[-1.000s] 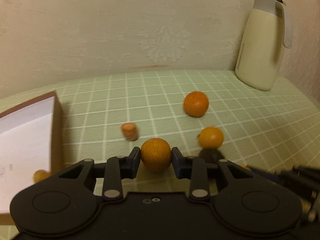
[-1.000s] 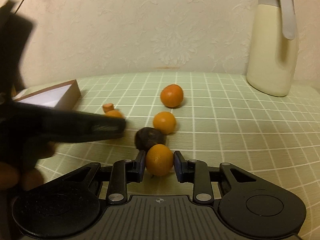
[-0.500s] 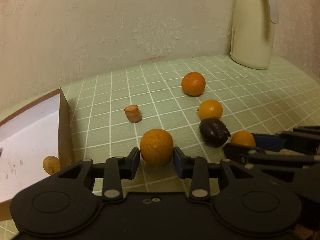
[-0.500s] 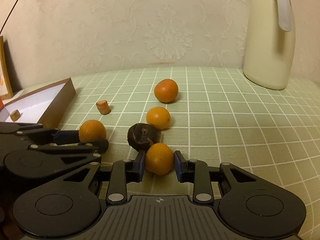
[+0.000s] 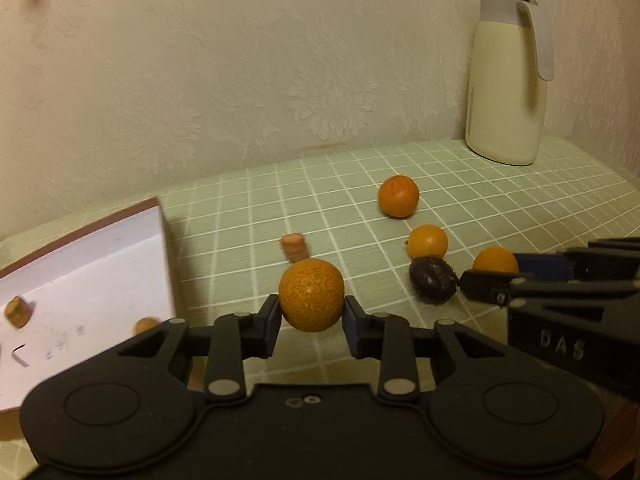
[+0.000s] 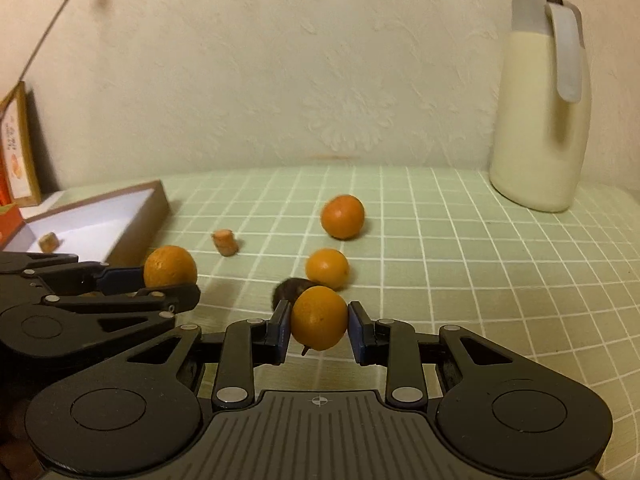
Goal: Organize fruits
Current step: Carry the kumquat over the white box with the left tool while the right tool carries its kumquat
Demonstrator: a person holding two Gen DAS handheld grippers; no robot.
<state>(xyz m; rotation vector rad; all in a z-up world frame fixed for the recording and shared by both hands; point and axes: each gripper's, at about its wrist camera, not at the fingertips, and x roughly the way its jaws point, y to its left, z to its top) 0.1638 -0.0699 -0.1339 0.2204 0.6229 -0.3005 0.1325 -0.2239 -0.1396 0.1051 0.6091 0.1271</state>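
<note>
1. Cream embossed wallpaper backs a tabletop covered in pale green cloth with a white grid.
2. Left gripper: jaws nearly closed, both pads pressed on a large orange, which is held clear of the cloth near the front edge. In the right wrist view this gripper enters from the left edge with its orange.
3. Right gripper: jaws nearly closed, clamped on a smaller orange with a short stem below. In the left wrist view it reaches in from the right edge, its orange showing between the fingers.
4. Loose fruit, mid-tabletop: one orange farthest toward the back edge; a second orange nearer the front; a dark, wrinkled fruit just in front of the second, touching or nearly so.
5. Small orange-brown stub, lying alone between the loose fruit and the box.
6. Shallow box, brown outside and white inside, at the left edge; it holds two small brownish pieces, one and another.
7. Cream jug with grey lid and handle, upright at the back right corner.
8. Framed card leaning against the wall at the back left corner.
</note>
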